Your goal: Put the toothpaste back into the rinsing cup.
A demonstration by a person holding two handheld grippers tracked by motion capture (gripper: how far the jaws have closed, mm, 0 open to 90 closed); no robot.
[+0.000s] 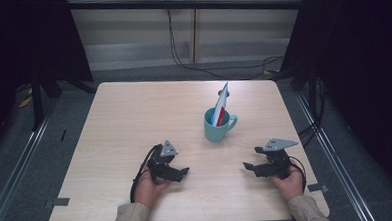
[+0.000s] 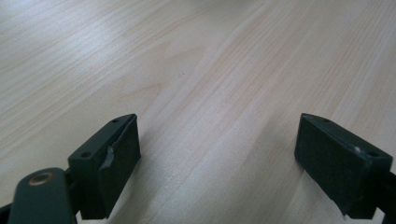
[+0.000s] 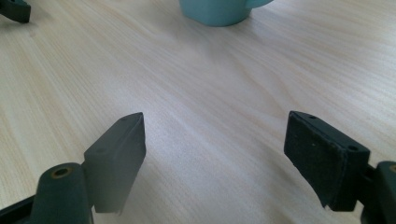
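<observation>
Claw on the left (image 1: 182,172) is resting low over the table (image 1: 134,118) with its jaws spread wide and nothing between them; the left gripper view is showing bare wood grain (image 2: 210,93) between the two black pads (image 2: 119,158). Claw on the right (image 1: 247,166) is likewise released and empty, its pads (image 3: 322,154) standing well apart over the table surface. Both are sitting near the person's edge, pointing inward toward each other, which reads as a ready posture with neither committed to a grasp. Ahead of both claws, roughly midway between them and farther from the person, a teal mug (image 1: 217,125) is standing upright with its handle turned toward the right claw's side. A white and red tube-like item (image 1: 222,105) is leaning inside it, tip upward; its exact kind cannot be told. Judgement: the mug is acting as a holder, keeping the item propped and reachable from above.
</observation>
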